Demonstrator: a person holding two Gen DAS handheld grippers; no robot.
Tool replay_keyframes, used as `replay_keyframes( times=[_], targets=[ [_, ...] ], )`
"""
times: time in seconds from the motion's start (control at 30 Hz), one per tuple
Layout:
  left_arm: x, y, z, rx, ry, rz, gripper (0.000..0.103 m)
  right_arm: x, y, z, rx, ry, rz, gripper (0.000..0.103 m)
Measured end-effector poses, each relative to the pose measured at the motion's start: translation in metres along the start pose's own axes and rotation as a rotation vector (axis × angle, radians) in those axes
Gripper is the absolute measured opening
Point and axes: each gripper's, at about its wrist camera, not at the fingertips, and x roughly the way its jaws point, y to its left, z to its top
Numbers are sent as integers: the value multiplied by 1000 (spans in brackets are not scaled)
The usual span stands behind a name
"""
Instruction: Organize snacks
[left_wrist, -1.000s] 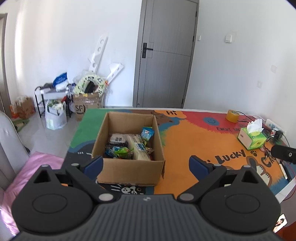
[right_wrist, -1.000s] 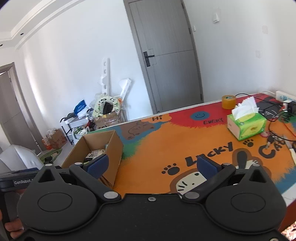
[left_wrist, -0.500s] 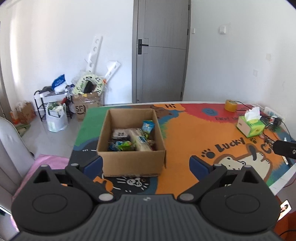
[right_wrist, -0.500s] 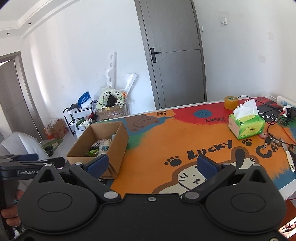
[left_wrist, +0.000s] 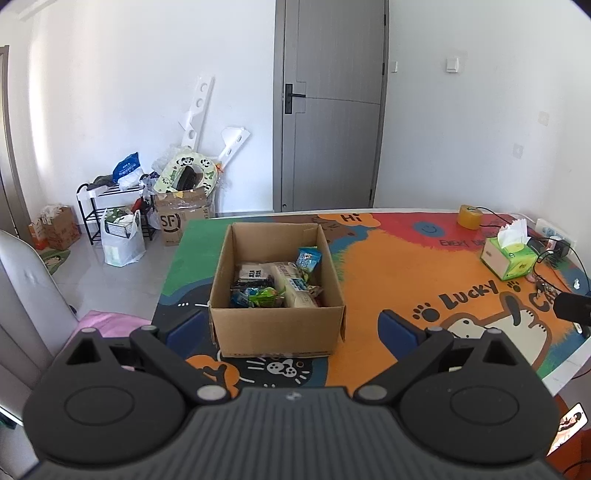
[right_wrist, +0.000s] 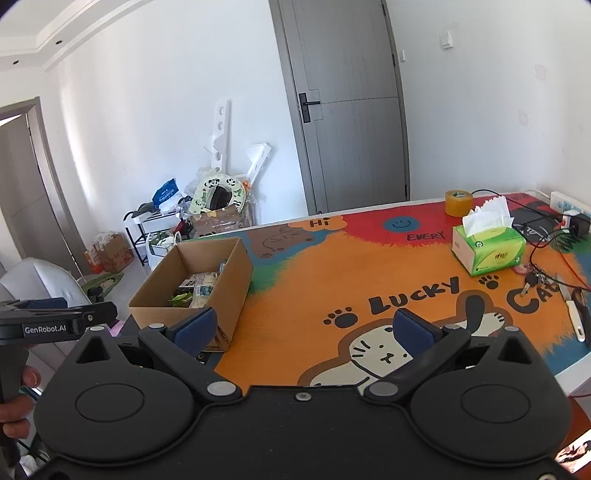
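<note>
While snacks (left_wrist: 275, 282) fill the cardboard box (left_wrist: 277, 325), left gripper (left_wrist: 291, 330) and right gripper (right_wrist: 303, 330) spread wide, empty.

Open cardboard box (left_wrist: 277, 325), snack packets (left_wrist: 280, 282) inside

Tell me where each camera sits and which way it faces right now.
Left wrist: on the left gripper, above the table's near edge, facing the box of snacks and the door; its open fingers show.
Right wrist: on the right gripper, further right, facing the mat; its open fingers, the left gripper and a hand show.
Shared: box, tissue box, tape, door.
</note>
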Motion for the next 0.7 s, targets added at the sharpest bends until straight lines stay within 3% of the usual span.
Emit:
replay_keyframes(
  times=[0.7],
  targets=[
    [1,10,-2,-16,6,-2,99,1,6,-2,-16,21,19,103]
  ],
)
